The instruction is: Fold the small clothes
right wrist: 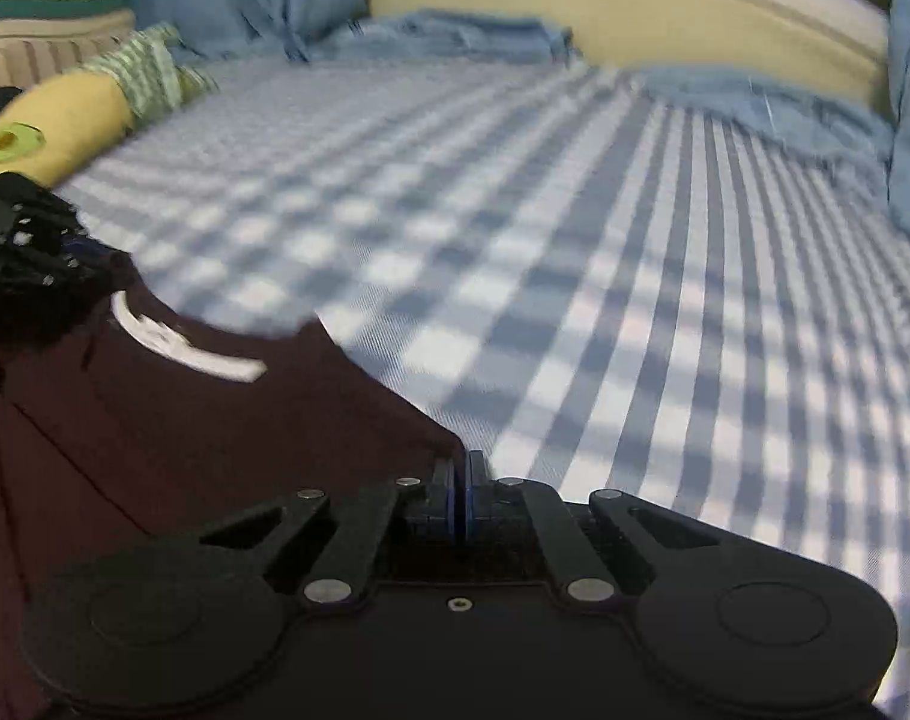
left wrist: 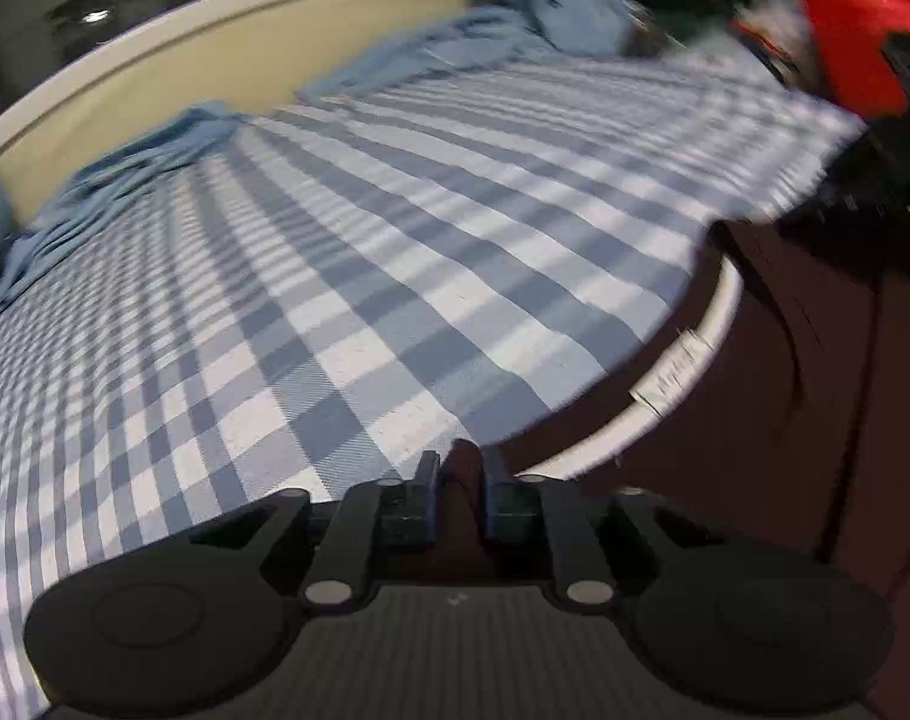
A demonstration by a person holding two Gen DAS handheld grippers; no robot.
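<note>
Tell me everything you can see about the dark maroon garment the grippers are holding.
The maroon garment looks like soft knit fabric, deep burgundy, with a curved white band that seems to be a neckline trim. It lies spread over the blue checked bedsheet. The left gripper and right gripper each pinch an edge. Motion blur hides finer detail.

Both wrist views sit low and close over the checked sheet (left wrist: pixel 335 252), looking along it toward the cream headboard (left wrist: pixel 215 54) at 12 o'clock. They share the maroon garment (left wrist: pixel 815 360): at 3 o'clock in the left view, 9 o'clock in the right.
</note>
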